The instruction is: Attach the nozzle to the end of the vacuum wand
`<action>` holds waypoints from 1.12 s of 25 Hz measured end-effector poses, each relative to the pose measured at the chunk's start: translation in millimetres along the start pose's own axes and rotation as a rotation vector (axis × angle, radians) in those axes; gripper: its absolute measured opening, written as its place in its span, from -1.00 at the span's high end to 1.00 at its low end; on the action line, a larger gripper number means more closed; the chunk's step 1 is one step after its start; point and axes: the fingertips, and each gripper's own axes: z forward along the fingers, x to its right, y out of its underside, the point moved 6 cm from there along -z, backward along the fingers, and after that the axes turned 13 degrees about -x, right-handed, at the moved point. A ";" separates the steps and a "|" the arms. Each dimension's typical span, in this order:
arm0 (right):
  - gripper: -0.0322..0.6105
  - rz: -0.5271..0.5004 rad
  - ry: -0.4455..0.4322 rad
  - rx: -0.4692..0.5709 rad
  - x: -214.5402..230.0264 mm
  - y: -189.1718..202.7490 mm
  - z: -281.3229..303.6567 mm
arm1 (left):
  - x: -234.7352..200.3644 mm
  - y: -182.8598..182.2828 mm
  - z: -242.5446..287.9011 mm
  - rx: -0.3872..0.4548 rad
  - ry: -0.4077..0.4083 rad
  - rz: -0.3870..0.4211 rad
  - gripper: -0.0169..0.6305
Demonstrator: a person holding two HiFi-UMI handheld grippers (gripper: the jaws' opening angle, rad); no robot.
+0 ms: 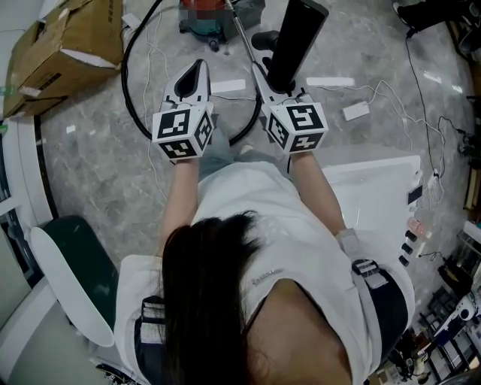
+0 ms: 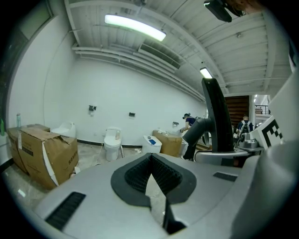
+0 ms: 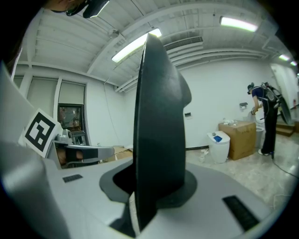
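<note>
A long flat black nozzle [image 1: 297,39] stands upright between the jaws of my right gripper [image 1: 269,81], which is shut on its lower part. It fills the middle of the right gripper view as a tall dark blade [image 3: 156,121]. My left gripper [image 1: 195,74] is held level beside it, shut, with nothing between its ribbed pads [image 2: 140,175]. In the left gripper view the nozzle [image 2: 217,116] rises at the right. On the floor ahead a thin metal wand [image 1: 242,34] runs to a red and teal vacuum cleaner [image 1: 209,16], with a black hose [image 1: 134,90] looping round.
A torn cardboard box [image 1: 68,49] lies at the far left on the floor. A white table [image 1: 376,188] stands at the right, with thin cables [image 1: 391,94] and a white power strip [image 1: 355,111] on the floor beyond it. A green chair [image 1: 75,263] is behind, at the left.
</note>
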 end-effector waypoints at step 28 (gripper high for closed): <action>0.61 0.086 0.181 -0.097 5.3 -98.8 221.6 | -187.1 -96.2 165.6 -0.124 0.210 -0.001 0.94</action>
